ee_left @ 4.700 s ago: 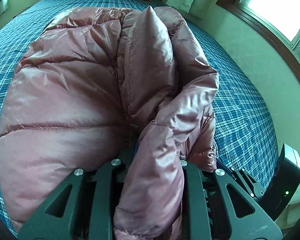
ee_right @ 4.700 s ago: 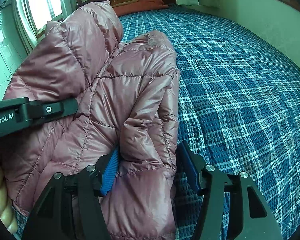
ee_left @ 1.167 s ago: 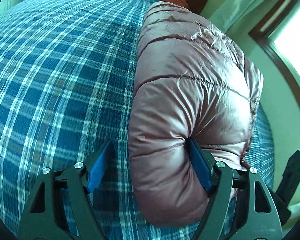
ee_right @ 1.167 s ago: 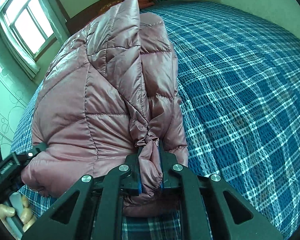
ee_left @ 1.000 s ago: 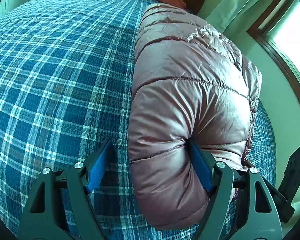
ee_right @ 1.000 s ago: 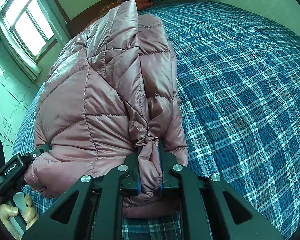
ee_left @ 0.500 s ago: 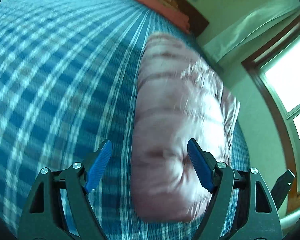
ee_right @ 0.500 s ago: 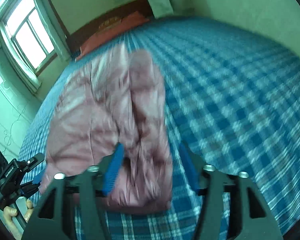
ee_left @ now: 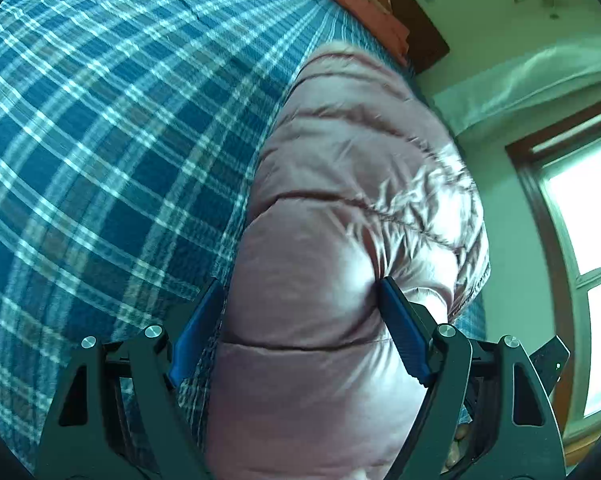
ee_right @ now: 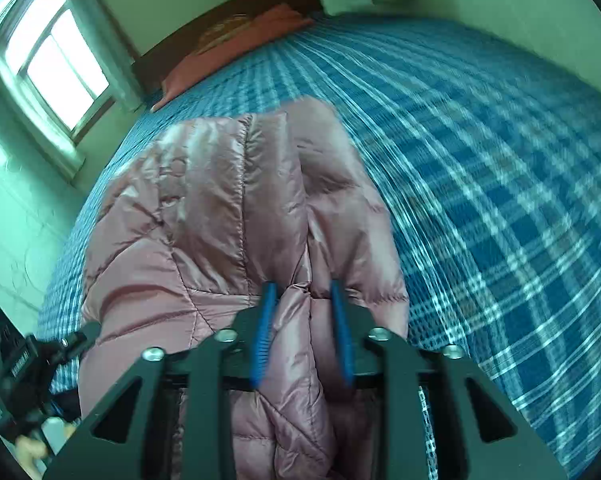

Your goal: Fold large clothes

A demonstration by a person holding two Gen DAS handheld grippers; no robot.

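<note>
A shiny dusty-pink puffer jacket (ee_left: 360, 184) lies folded into a long bundle on the blue plaid bedspread (ee_left: 100, 140). My left gripper (ee_left: 300, 284) stands wide around the bundle's near end. Its right pad dents the padding; its left pad sits at the bundle's edge, over the bedspread. In the right wrist view the jacket (ee_right: 220, 200) runs away from me. The jaws of my right gripper (ee_right: 302, 284) are closing on a raised fold at the near end, and the fabric fills the gap between the blue pads. The left gripper (ee_right: 20, 364) shows there at lower left.
An orange-red pillow (ee_right: 240, 40) lies against the dark wooden headboard at the far end. Windows (ee_right: 52, 52) and pale green walls flank the bed. Bare plaid bedspread (ee_right: 500, 200) stretches to the right of the jacket. A person's hand (ee_right: 28, 448) holds the left gripper.
My right gripper let go of the pinched seam, opened wide, drew back and is narrow again around a fold. The left view rolled and shifted; its jaws stayed wide around the bundle.
</note>
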